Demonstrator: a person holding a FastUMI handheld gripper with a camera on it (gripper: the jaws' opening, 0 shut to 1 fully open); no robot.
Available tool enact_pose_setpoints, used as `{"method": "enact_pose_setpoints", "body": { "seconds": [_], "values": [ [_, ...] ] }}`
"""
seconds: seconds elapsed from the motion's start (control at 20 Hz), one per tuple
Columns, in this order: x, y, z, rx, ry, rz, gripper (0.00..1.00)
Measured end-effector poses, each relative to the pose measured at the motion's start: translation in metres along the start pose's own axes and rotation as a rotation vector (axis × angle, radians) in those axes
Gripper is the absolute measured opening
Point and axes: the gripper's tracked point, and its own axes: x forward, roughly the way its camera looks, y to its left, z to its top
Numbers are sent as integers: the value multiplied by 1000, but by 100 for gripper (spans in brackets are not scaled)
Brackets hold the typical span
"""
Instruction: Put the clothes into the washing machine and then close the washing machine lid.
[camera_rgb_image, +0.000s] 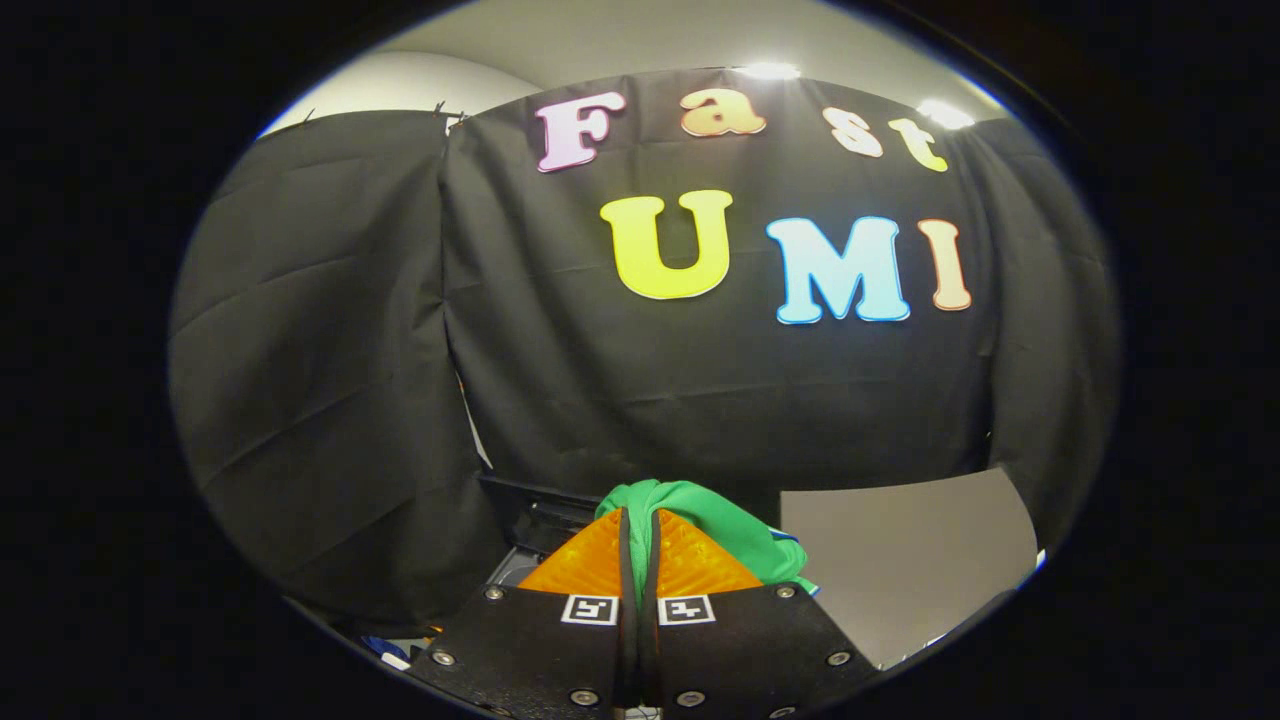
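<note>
Claw (640, 520) clenched on green garment (725, 525), carried aloft; washing machine (535, 525) dark below-left. Next, judged: lower garment into the drum, release, then close lid.

The gripper (640, 520) has two wedge-shaped fingers mounted on black plates, each plate carrying a square black-and-white marker (589, 609) and silver screws (584, 696) near its corners.

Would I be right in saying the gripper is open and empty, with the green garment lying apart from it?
Not quite: in the gripper view the gripper is closed on the green garment, which bunches between and beyond its fingers.
</note>
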Motion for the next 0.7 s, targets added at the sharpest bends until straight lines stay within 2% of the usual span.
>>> {"method": "enact_pose_setpoints", "body": {
  "seconds": [0.35,0.7],
  "values": [
    [32,71,-19,-35,63,61,0],
    [74,119,-68,-65,152,82,1]
  ]
}}
